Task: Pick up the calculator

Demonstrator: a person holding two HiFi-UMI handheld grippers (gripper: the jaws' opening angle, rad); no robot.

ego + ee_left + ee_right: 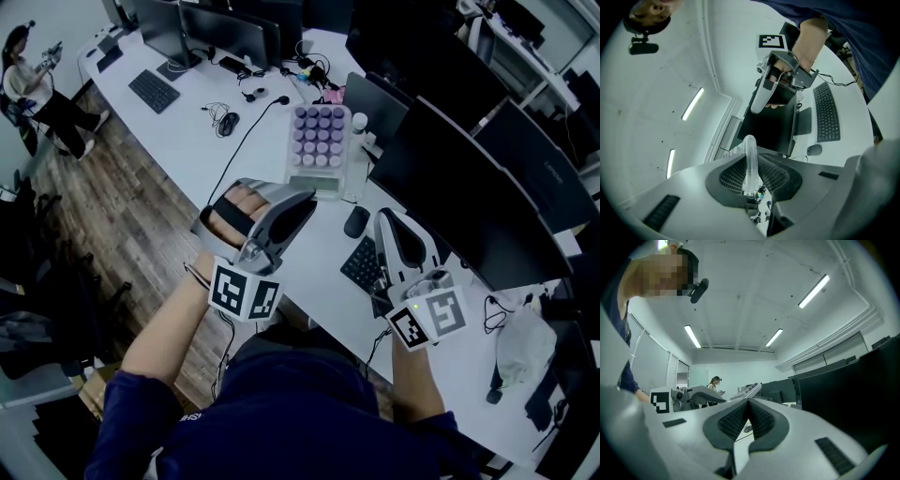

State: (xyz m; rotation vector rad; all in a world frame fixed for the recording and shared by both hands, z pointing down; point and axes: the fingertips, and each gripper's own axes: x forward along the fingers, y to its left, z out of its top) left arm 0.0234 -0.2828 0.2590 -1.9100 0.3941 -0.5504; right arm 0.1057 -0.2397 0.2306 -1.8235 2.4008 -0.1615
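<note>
The calculator [319, 139] is white with rows of purple round keys and is held over the white desk [187, 141]. My left gripper [305, 199] is shut on its near edge. In the left gripper view the calculator [750, 150] shows edge-on as a thin white slab pinched between the dark pads. My right gripper [384, 220] hangs to the right, above a black keyboard [364, 264], with its jaws shut and nothing in them. Its pads meet in the right gripper view [747, 404], where the calculator [749, 391] and the left gripper [701, 394] also show.
A black mouse [356, 222] lies beside the keyboard. Dark monitors [469, 187] line the desk's right side. Farther along are another keyboard [155, 91], a mouse with cable [228, 122] and more screens [225, 33]. A person [37, 84] stands at far left on the wooden floor.
</note>
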